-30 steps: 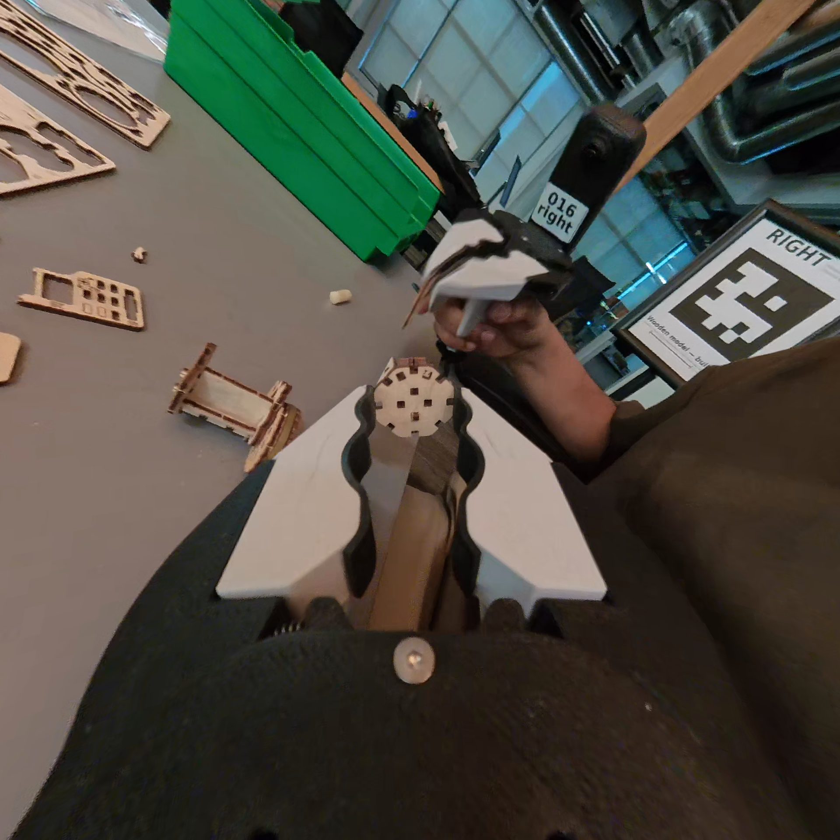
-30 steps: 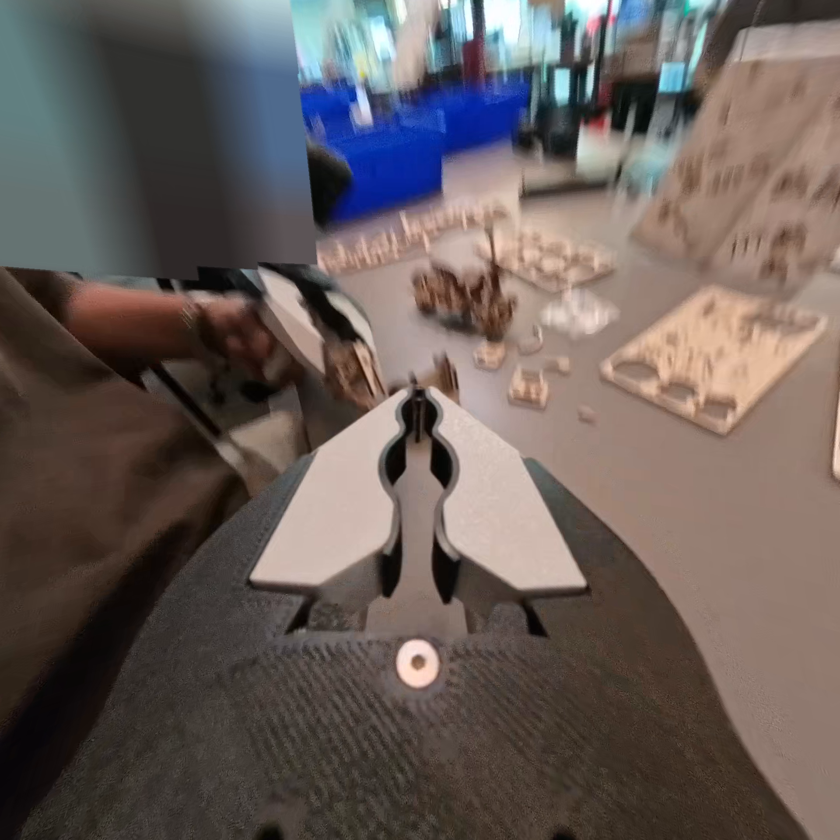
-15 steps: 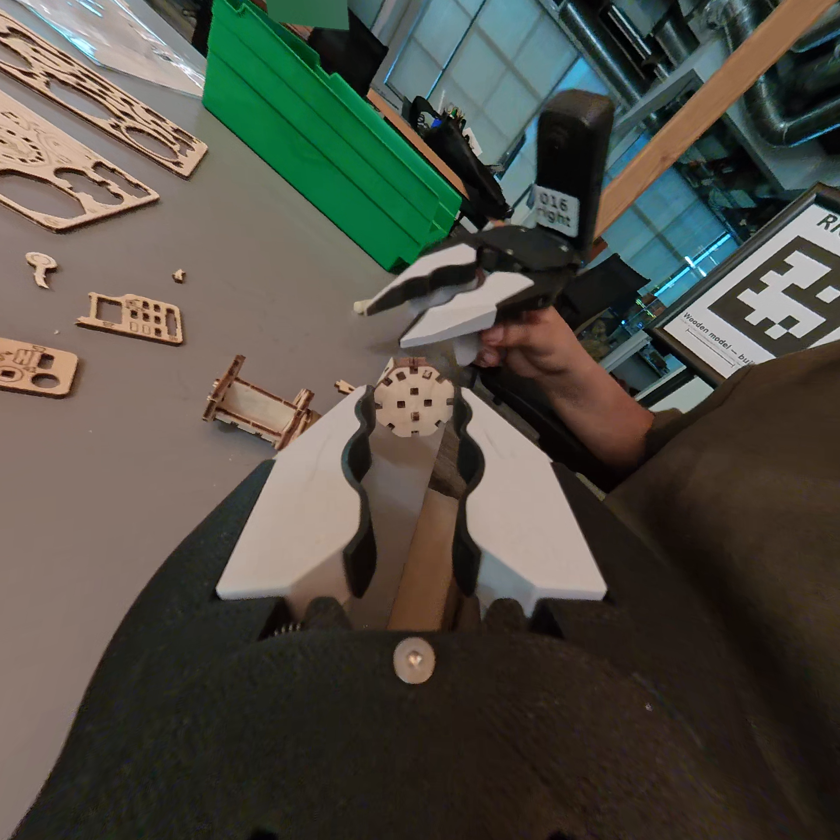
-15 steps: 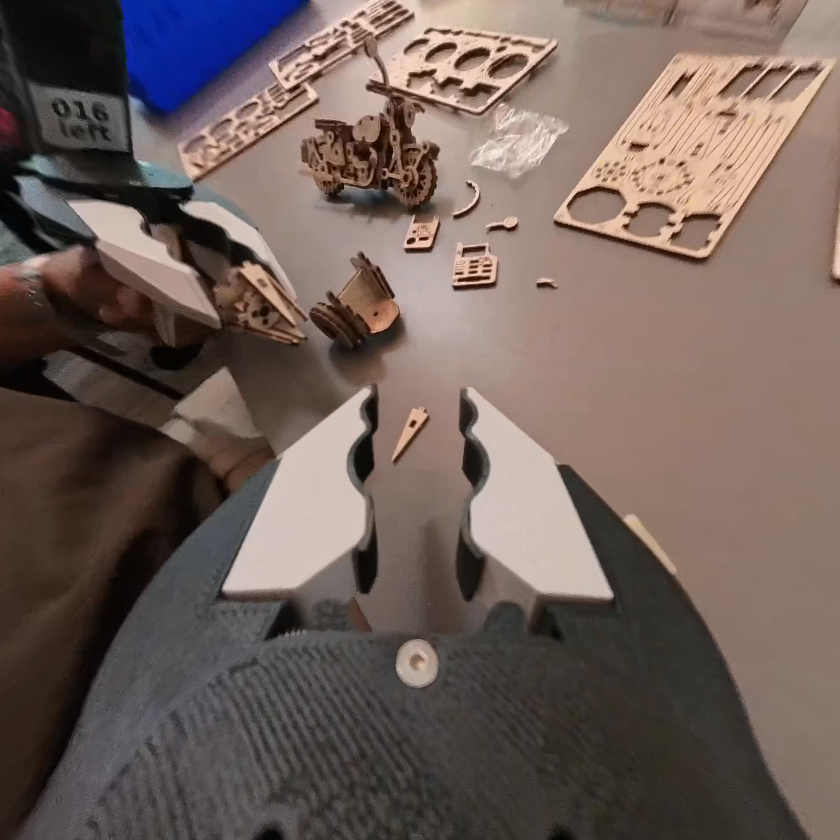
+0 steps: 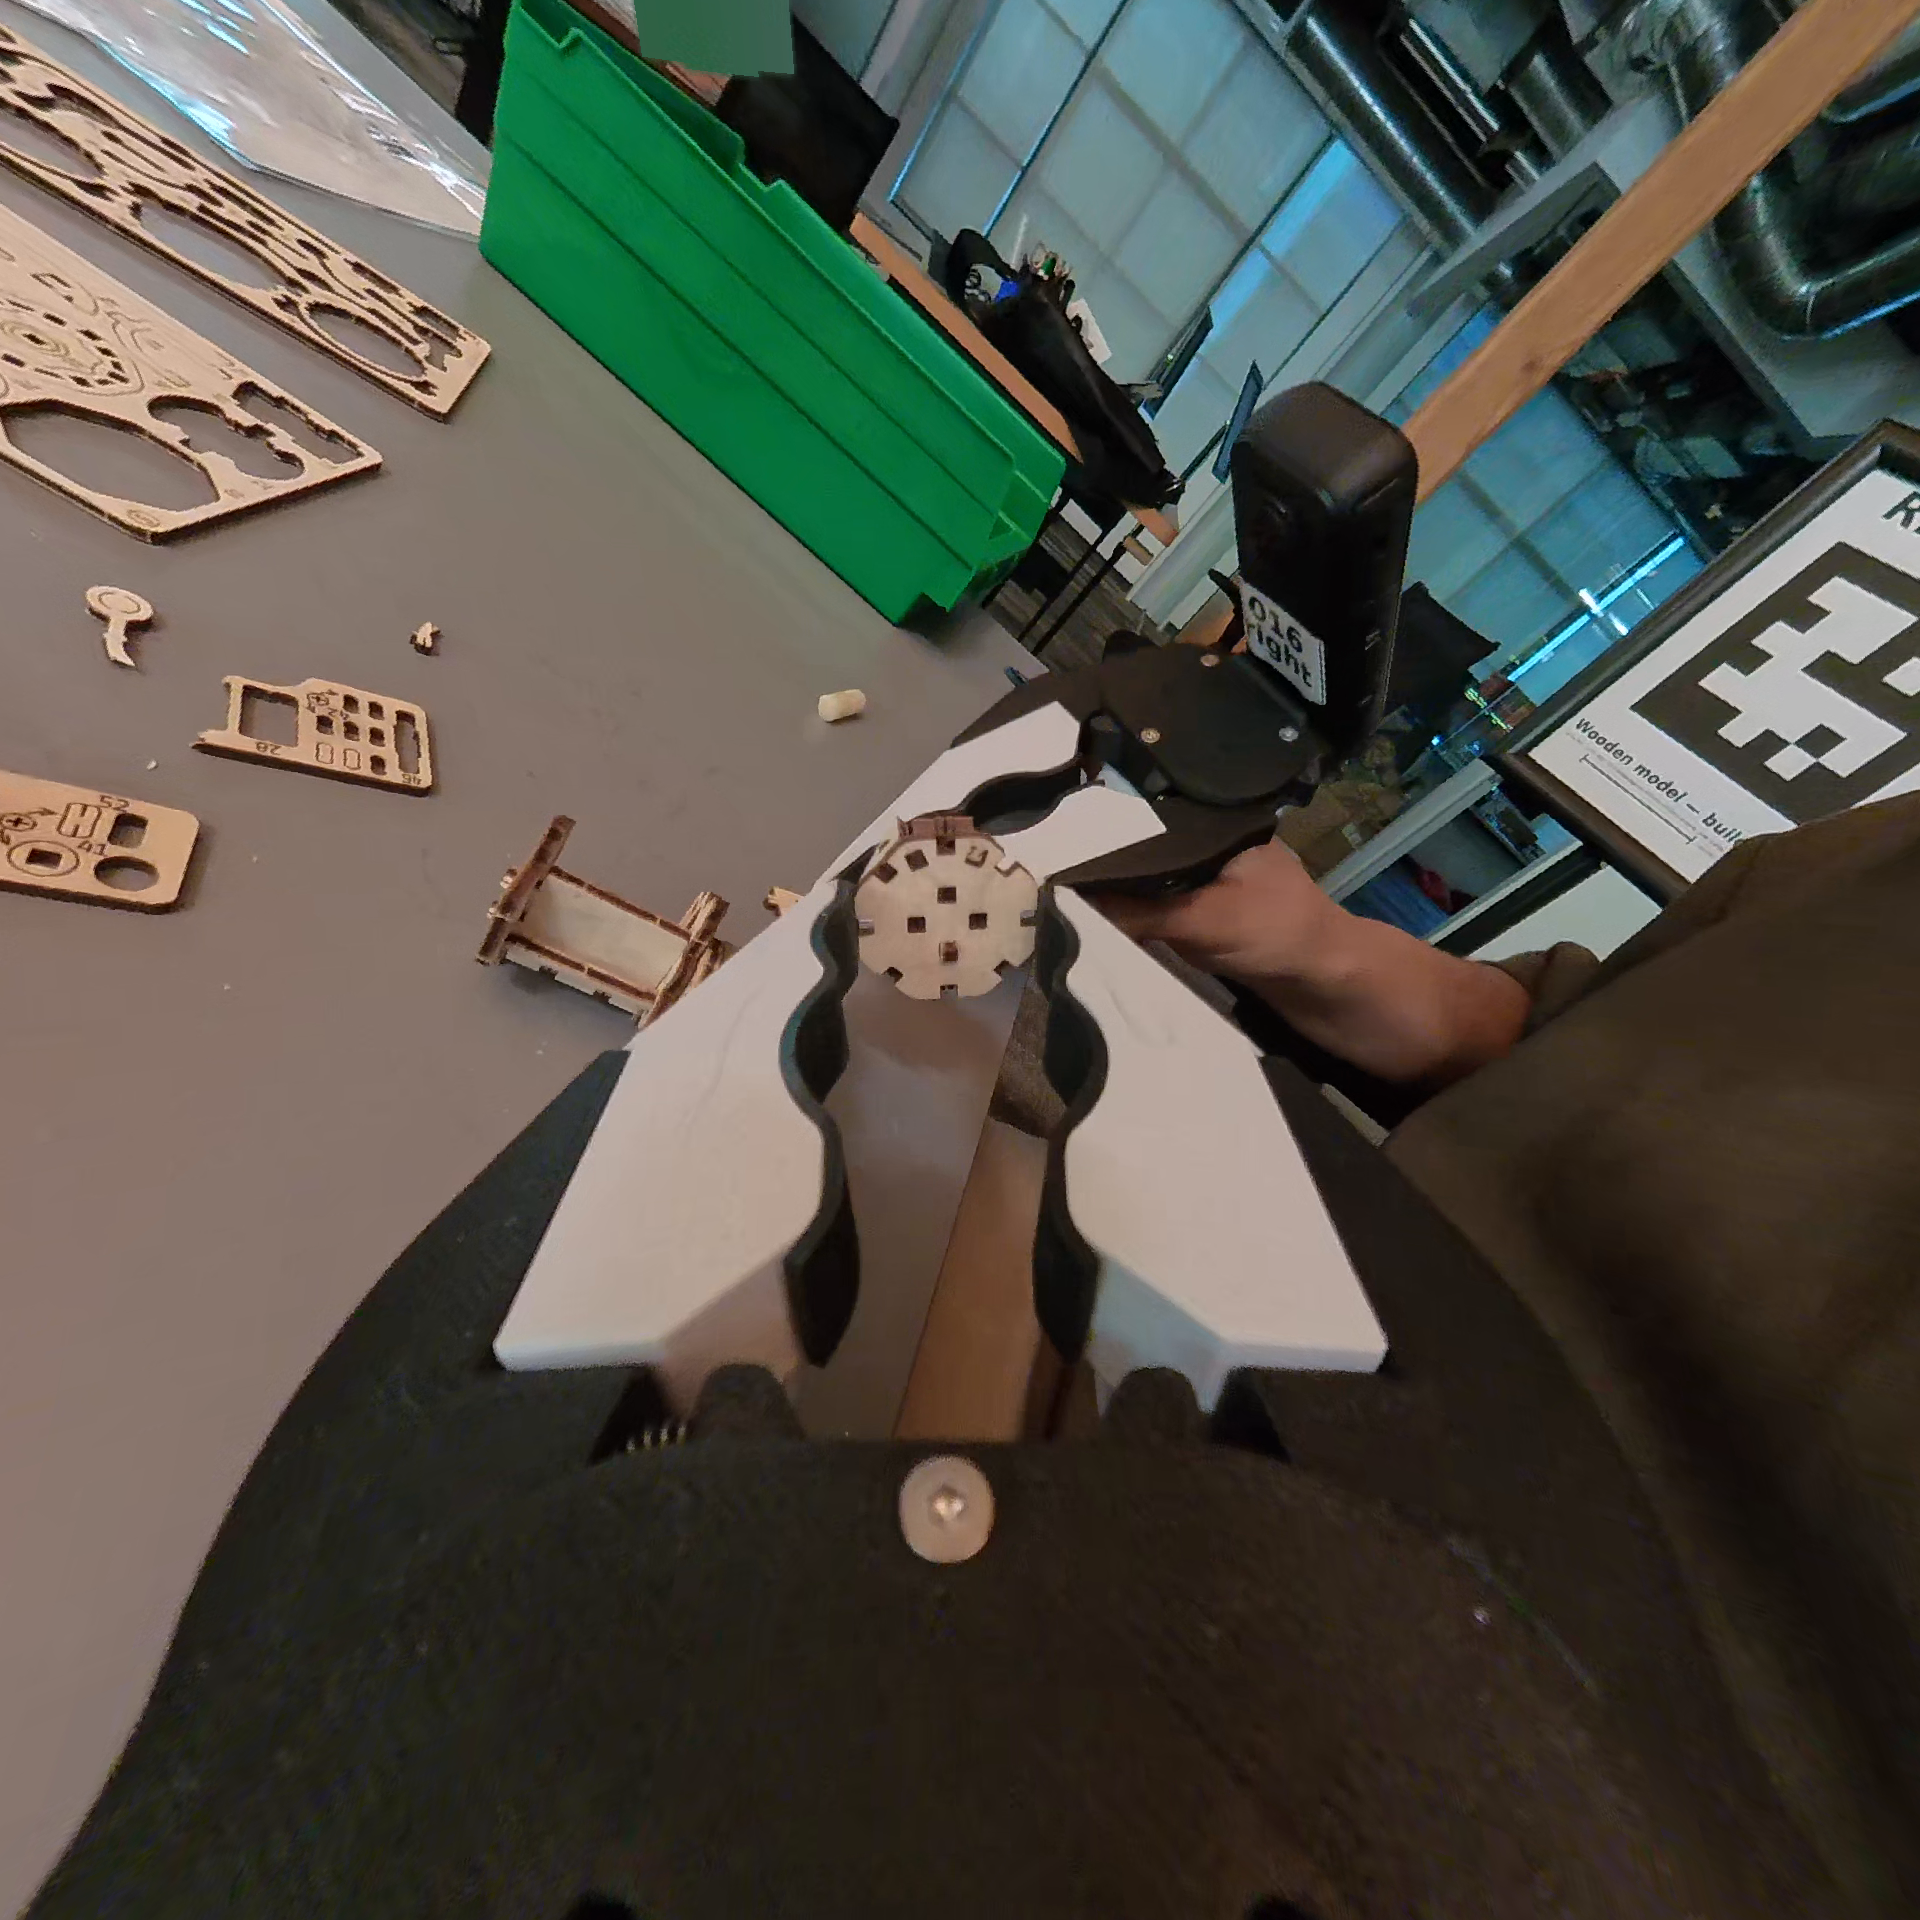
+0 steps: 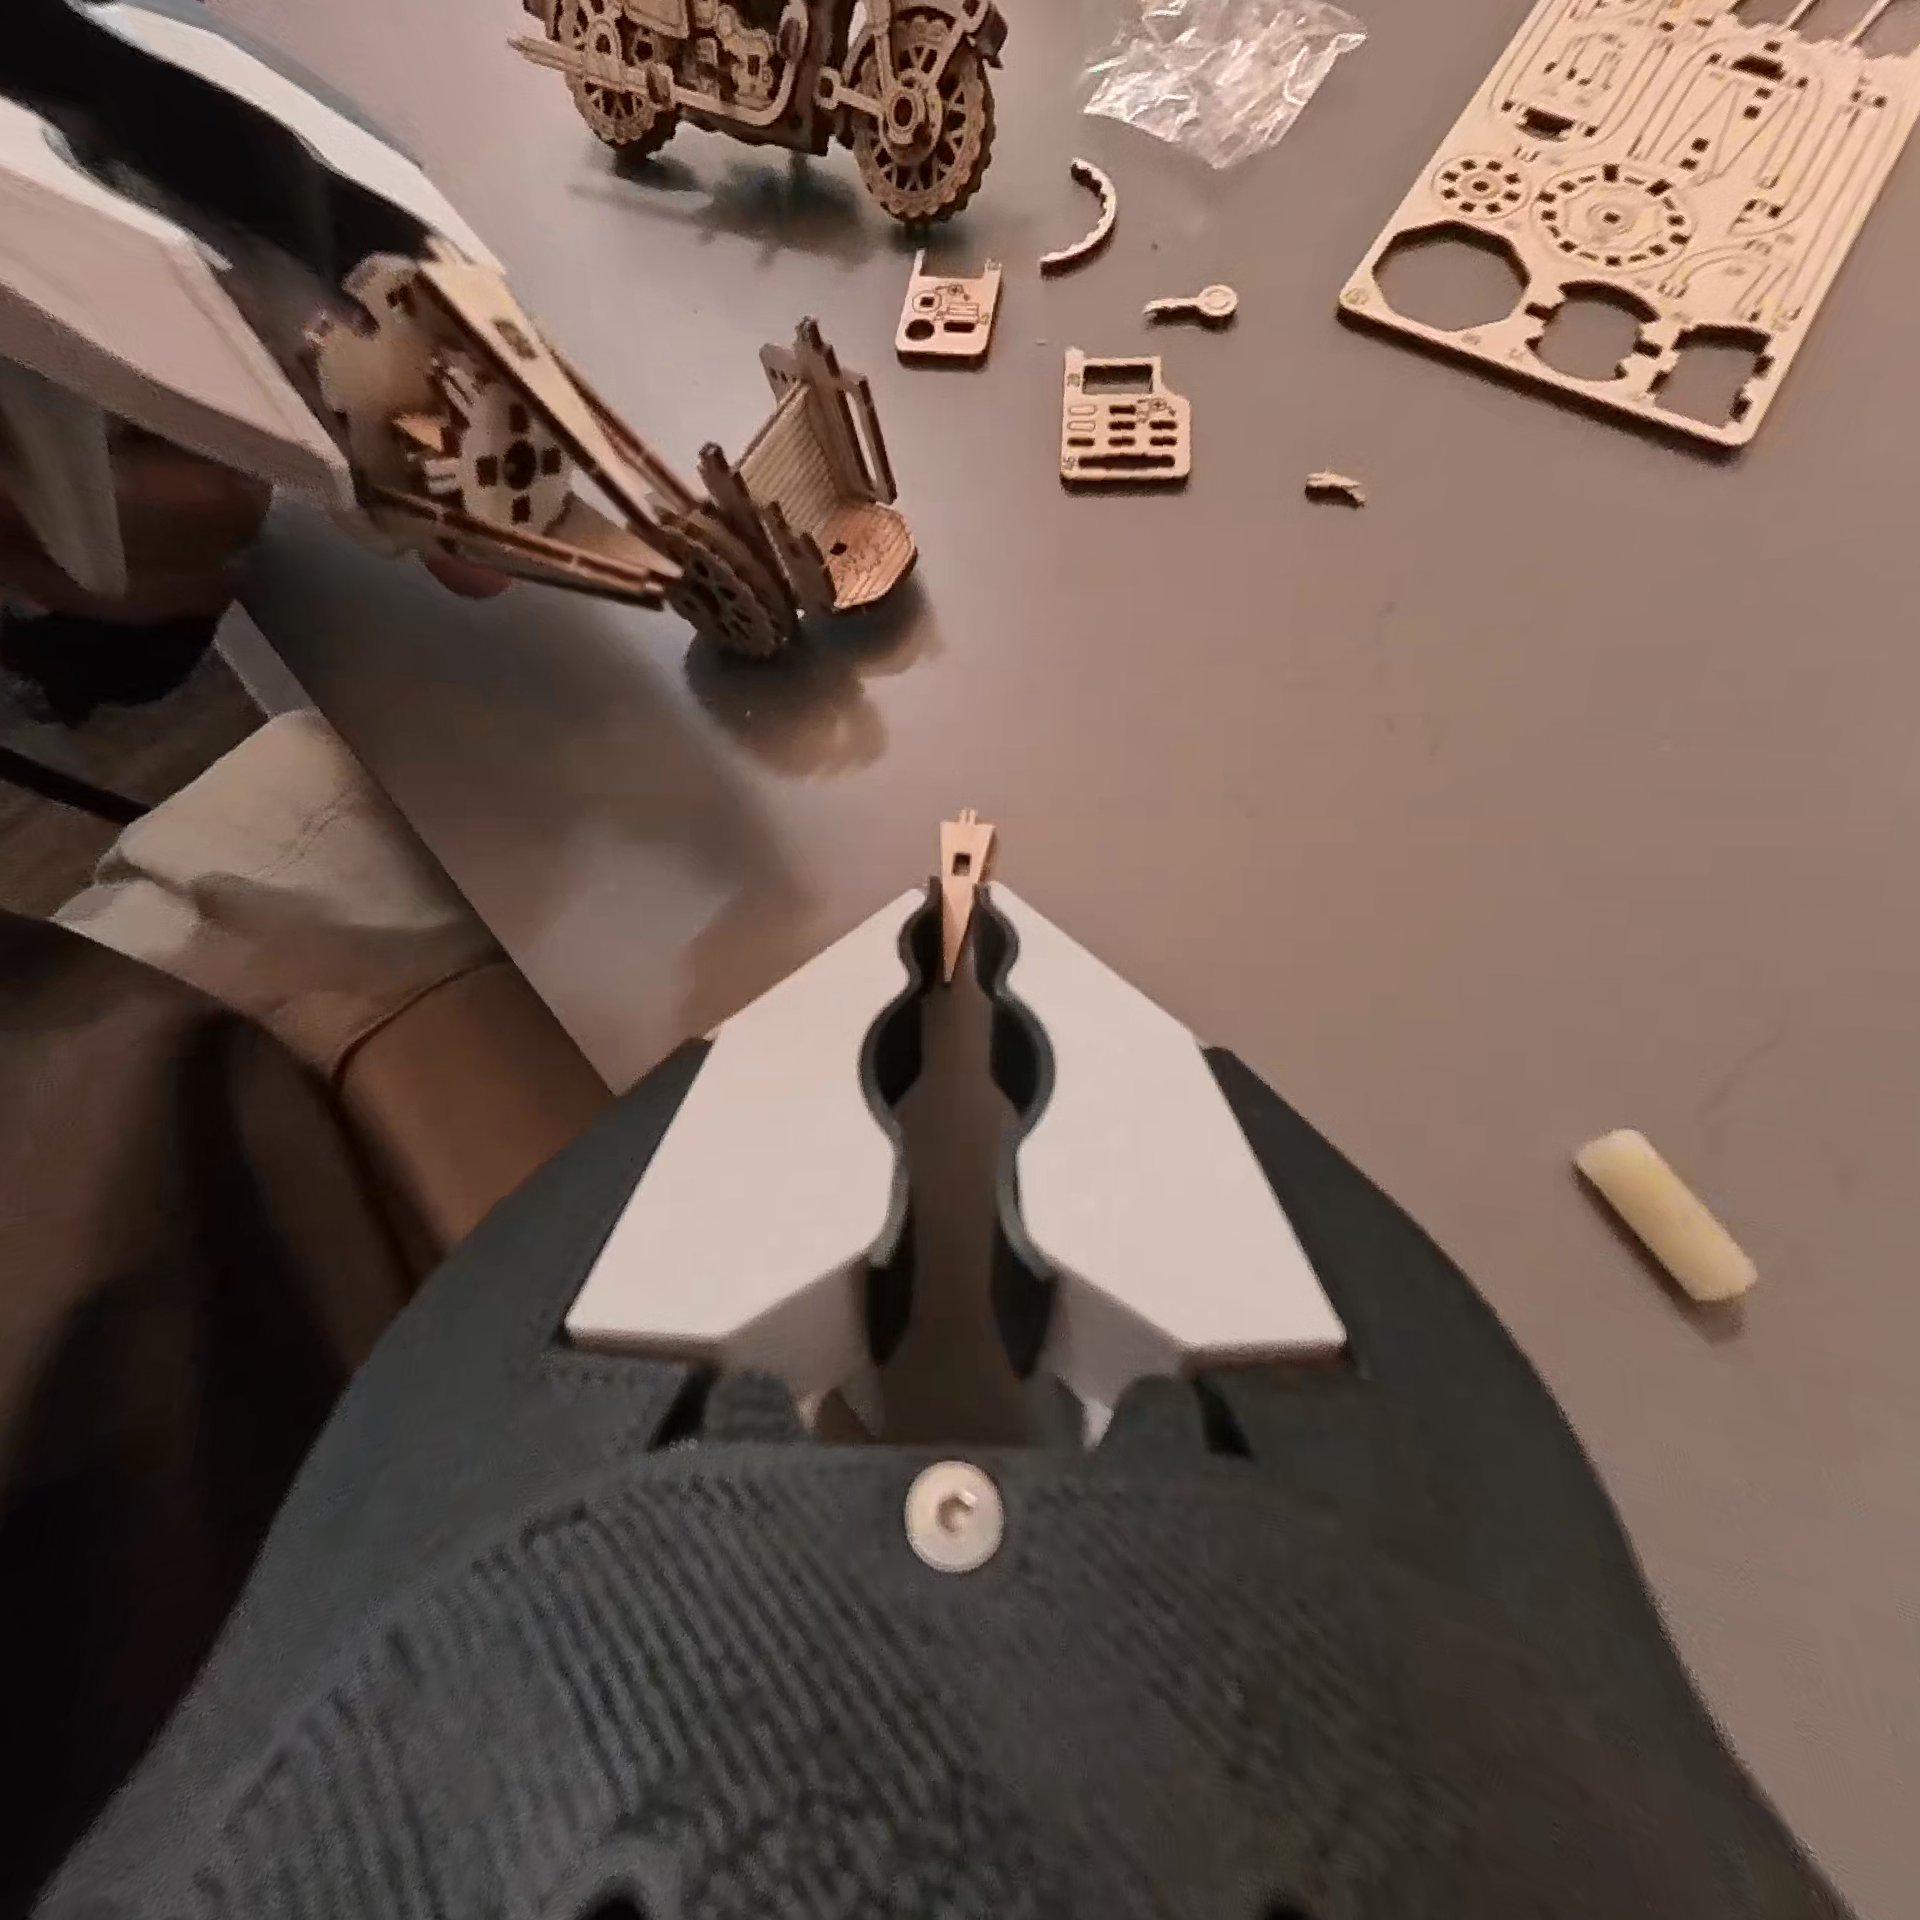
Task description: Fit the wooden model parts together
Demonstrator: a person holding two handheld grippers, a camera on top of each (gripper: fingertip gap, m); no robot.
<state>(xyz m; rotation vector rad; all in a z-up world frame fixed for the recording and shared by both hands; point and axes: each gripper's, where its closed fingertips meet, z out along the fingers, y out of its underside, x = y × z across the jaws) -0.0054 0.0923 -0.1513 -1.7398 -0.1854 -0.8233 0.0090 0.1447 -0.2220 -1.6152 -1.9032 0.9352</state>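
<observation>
Right wrist view: the right gripper, open half a second ago, now pinches the small wedge off the worktop; left gripper keeps the wheel assembly clenched, probably awaiting insertion.

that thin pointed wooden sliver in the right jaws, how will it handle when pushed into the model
The wooden sliver looks thin and tapered, so probably light but apt to snap if pushed sideways. Only its narrow end sits between the right gripper's jaws, so it may pivot or slip. The notched tip looks delicate.
</observation>
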